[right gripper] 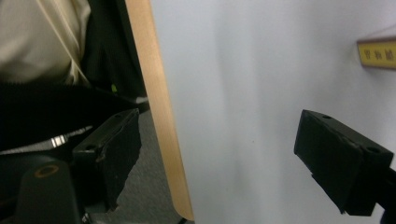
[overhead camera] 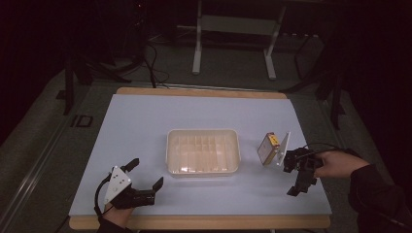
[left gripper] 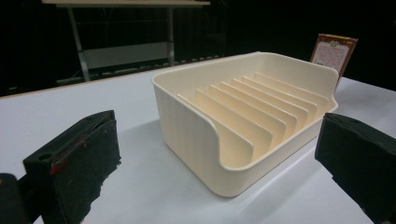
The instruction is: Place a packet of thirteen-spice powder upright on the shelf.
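Observation:
A cream plastic tray point(overhead camera: 203, 151) with upright slot dividers sits in the middle of the pale table mat point(overhead camera: 145, 121). In the left gripper view the tray point(left gripper: 243, 121) lies just ahead of my left gripper point(left gripper: 218, 135), whose jaws are wide apart. That left gripper point(overhead camera: 145, 173) rests open at the front left, short of the tray's near left corner. A small brown and yellow box point(overhead camera: 268, 147) stands tilted to the right of the tray. My right gripper point(overhead camera: 291, 177) sits just beside it, open and holding nothing. The box's yellow edge point(right gripper: 377, 53) lies off to the side of the right gripper point(right gripper: 219, 140).
The table's wooden front edge point(overhead camera: 194, 222) runs along the bottom, and in the right gripper view that edge point(right gripper: 159, 116) crosses with the person's torso beyond it. A metal stand point(overhead camera: 233, 43) and cables lie on the dark floor behind the table.

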{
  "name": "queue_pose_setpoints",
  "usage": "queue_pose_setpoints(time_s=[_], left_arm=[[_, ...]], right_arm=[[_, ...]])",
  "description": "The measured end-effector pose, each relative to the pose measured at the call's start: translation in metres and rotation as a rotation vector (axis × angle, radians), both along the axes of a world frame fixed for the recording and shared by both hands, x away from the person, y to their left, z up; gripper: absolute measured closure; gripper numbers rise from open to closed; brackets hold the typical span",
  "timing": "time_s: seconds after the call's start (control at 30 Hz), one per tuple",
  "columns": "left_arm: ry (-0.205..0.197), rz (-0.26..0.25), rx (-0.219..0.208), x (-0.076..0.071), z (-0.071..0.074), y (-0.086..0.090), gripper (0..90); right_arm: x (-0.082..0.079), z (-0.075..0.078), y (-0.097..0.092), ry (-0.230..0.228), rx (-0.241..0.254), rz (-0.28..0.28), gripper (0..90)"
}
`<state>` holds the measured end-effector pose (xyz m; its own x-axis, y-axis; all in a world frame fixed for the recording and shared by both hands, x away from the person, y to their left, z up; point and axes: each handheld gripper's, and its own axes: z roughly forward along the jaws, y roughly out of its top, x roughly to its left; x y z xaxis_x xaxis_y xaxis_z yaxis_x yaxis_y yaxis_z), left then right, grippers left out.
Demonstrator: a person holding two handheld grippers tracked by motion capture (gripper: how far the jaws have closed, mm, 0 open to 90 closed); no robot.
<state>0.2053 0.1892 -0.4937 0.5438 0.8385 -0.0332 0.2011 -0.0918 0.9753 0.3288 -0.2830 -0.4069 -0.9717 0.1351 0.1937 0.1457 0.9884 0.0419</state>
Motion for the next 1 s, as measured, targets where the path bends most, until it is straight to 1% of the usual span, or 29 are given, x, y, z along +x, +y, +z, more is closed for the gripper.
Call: queue_pose_setpoints(time_s=[0.03,0.1,0.17,0.23,0.27,0.3,0.33,0.4,0.43,0.5,0.6,0.63,0.73,0.77,0.8,0.83,0.87,0.9,0.93,1.0], left_arm=[[0.0,0.0,0.0,0.0,0.0,0.0,0.0],[0.001,0.002,-0.004,0.0,0.0,0.0,0.0],[0.005,-0.002,-0.005,0.001,0.0,0.001,0.0],[0.007,-0.002,-0.006,0.001,-0.001,0.0,0.0],[0.008,-0.003,-0.007,0.002,-0.001,0.0,0.0],[0.009,-0.005,-0.006,0.002,-0.001,0.0,0.0],[0.008,-0.007,-0.006,0.002,-0.001,-0.001,0.0],[0.008,-0.007,-0.007,0.002,-0.001,0.0,0.0],[0.008,-0.007,-0.007,0.002,-0.001,0.0,0.0],[0.007,-0.006,-0.008,0.002,0.0,0.001,0.0],[0.008,-0.005,-0.009,0.001,0.0,0.001,0.0],[0.008,-0.005,-0.009,0.001,-0.001,0.001,0.0],[0.01,-0.004,-0.007,0.001,-0.001,0.002,0.0],[0.01,-0.003,-0.007,0.001,-0.001,0.002,0.0],[0.011,-0.001,-0.007,0.0,-0.001,0.002,0.0],[0.01,-0.001,-0.009,0.0,-0.001,0.002,0.0],[0.011,0.001,-0.01,-0.001,-0.001,0.003,0.0],[0.011,0.0,-0.006,-0.001,-0.001,0.003,0.0],[0.011,0.0,-0.006,-0.001,-0.001,0.003,0.0],[0.011,-0.002,-0.007,-0.002,-0.002,0.004,0.0]], right_arm=[[0.0,0.0,0.0,0.0,0.0,0.0,14.5],[-0.001,0.001,0.004,-0.005,-0.015,0.046,14.0],[-0.002,0.004,0.006,-0.007,-0.012,0.066,13.9],[-0.004,0.007,0.009,-0.01,-0.003,0.09,14.6],[-0.004,0.007,0.009,-0.01,-0.003,0.09,14.6],[-0.004,0.012,0.011,-0.021,0.006,0.111,14.7],[-0.004,0.014,0.012,-0.021,0.009,0.107,14.7],[-0.004,0.018,0.013,-0.035,0.02,0.125,15.4],[-0.003,0.021,0.015,-0.031,0.028,0.132,15.5],[-0.004,0.026,0.017,-0.038,0.041,0.155,15.4],[-0.003,0.03,0.019,-0.048,0.045,0.162,14.7],[-0.001,0.034,0.02,-0.061,0.034,0.157,14.5],[0.005,0.038,0.02,-0.06,0.021,0.134,13.8],[0.005,0.038,0.02,-0.06,0.021,0.134,13.8],[0.011,0.042,0.02,-0.08,0.016,0.125,13.3],[0.011,0.042,0.02,-0.08,0.016,0.125,13.3],[0.014,0.046,0.02,-0.101,0.033,0.125,13.1],[0.015,0.048,0.02,-0.111,0.036,0.128,13.4],[0.015,0.048,0.02,-0.111,0.036,0.128,13.4],[0.018,0.051,0.021,-0.126,0.025,0.137,13.8]])
